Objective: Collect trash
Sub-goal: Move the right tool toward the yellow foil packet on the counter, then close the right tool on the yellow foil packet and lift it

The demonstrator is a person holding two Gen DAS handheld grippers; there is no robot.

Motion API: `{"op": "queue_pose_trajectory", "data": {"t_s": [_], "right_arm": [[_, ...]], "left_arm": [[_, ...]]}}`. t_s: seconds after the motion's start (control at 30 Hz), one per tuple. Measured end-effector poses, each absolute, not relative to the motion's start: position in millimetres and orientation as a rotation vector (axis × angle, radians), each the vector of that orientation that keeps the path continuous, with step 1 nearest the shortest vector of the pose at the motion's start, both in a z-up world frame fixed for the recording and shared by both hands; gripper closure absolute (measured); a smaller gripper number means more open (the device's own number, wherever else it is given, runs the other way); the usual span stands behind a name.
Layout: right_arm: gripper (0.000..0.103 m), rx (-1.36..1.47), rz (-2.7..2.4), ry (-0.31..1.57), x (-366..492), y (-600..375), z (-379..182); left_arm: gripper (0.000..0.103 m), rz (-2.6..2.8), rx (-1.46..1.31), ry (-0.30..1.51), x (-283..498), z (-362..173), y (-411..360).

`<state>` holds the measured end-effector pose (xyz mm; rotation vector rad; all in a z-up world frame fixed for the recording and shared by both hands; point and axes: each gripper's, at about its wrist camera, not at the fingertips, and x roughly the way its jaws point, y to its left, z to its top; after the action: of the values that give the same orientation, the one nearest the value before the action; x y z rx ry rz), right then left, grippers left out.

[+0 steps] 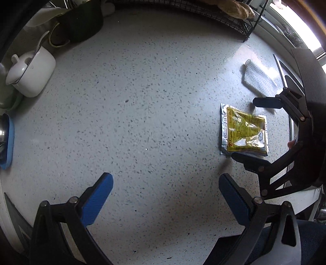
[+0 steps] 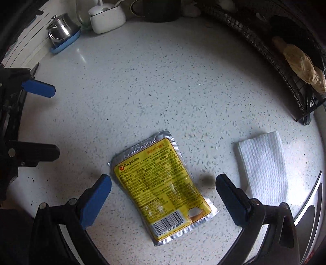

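A yellow and silver foil packet [image 2: 163, 183] lies flat on the speckled white counter [image 2: 163, 91], between the spread fingers of my right gripper [image 2: 163, 183], which is open just above it. A folded white paper towel [image 2: 262, 163] rests to the packet's right. In the left wrist view the same packet [image 1: 243, 131] and paper towel [image 1: 259, 79] sit at the right, with the right gripper [image 1: 250, 128] straddling the packet. My left gripper [image 1: 166, 183] is open over bare counter, well left of the packet.
A white lidded pot [image 2: 107, 16] and a steel jug on a blue tray [image 2: 65, 42] stand at the back left. A black wire rack [image 2: 295, 67] holding ginger root runs along the back right. The left gripper [image 2: 40, 120] hangs at the left edge.
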<state>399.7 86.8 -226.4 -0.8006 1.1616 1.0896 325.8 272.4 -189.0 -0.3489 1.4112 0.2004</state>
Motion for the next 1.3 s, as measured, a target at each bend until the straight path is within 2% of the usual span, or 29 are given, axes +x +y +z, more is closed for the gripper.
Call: {"op": "queue_pose_trajectory", "data": {"t_s": [0.23, 0.27, 0.3, 0.37, 0.4, 0.6, 0.67, 0.87, 1.3], "right_arm": [[0.002, -0.859, 1.131, 1.113, 386.5, 106.3, -227.4], [0.008, -0.864, 1.147, 1.103, 382.8, 107.1, -225.4], [0.022, -0.871, 1.172, 1.087, 373.7, 112.1, -223.1], [0.043, -0.882, 1.204, 1.066, 363.1, 115.3, -216.6], [0.05, -0.886, 1.208, 1.066, 358.9, 117.7, -215.1], [0.065, -0.851, 1.204, 1.05, 342.3, 121.5, -211.2], [0.068, -0.831, 1.183, 1.038, 336.3, 121.9, -209.2], [0.068, -0.633, 1.055, 1.117, 344.9, 88.1, -190.9], [0.067, -0.318, 0.657, 1.142, 388.1, -5.7, -149.0]], "left_arm": [[0.0, 0.192, -0.367, 1.429, 327.9, -199.8, 274.3], [0.0, 0.189, -0.375, 1.428, 327.7, -200.3, 273.5], [0.0, 0.19, -0.381, 1.424, 326.8, -200.3, 273.9], [0.0, 0.193, -0.383, 1.419, 322.5, -199.8, 273.9], [0.0, 0.196, -0.384, 1.416, 320.6, -199.2, 274.0], [0.0, 0.216, -0.39, 1.401, 309.0, -195.1, 276.3], [0.0, 0.217, -0.378, 1.394, 308.2, -191.6, 273.8], [0.0, 0.169, -0.344, 1.358, 322.9, -172.8, 255.0], [0.0, -0.093, -0.21, 1.325, 449.4, -166.6, 176.8]]}}
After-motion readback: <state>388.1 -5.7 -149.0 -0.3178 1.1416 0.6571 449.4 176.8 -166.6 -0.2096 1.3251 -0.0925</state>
